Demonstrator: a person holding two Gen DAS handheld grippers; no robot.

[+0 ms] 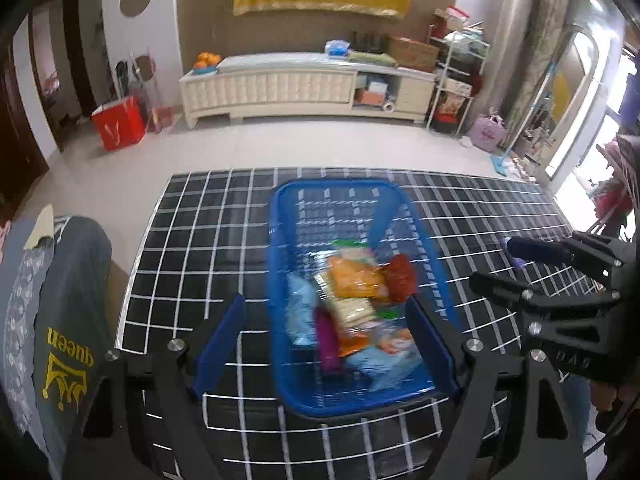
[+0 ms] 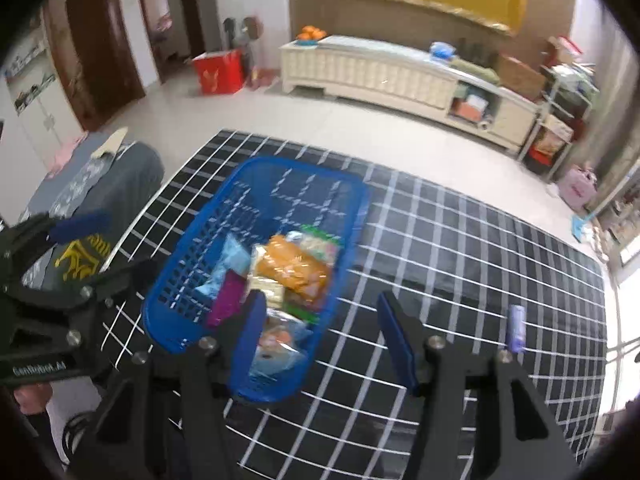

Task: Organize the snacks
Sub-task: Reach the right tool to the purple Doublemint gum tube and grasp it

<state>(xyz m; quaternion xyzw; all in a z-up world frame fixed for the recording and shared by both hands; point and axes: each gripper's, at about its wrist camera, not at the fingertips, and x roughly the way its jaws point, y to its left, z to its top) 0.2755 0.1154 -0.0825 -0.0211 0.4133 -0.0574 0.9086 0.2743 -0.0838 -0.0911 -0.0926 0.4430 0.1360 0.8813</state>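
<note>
Bright daylight from right-side windows, glare there, motion blur, fisheye bending, dark corners

Blue basket [image 1: 404, 216], black white-gridded table [image 1: 192, 240]

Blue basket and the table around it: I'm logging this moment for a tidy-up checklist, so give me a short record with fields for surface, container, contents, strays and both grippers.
surface: table with a black cloth with a white grid
container: blue basket, mesh, upright on the table
contents: snack packets, among them an orange packet and a purple packet
strays: one small purple packet on the cloth, apart from the basket
left hand-held gripper: open, empty, over the basket
right hand-held gripper: open, empty
</note>
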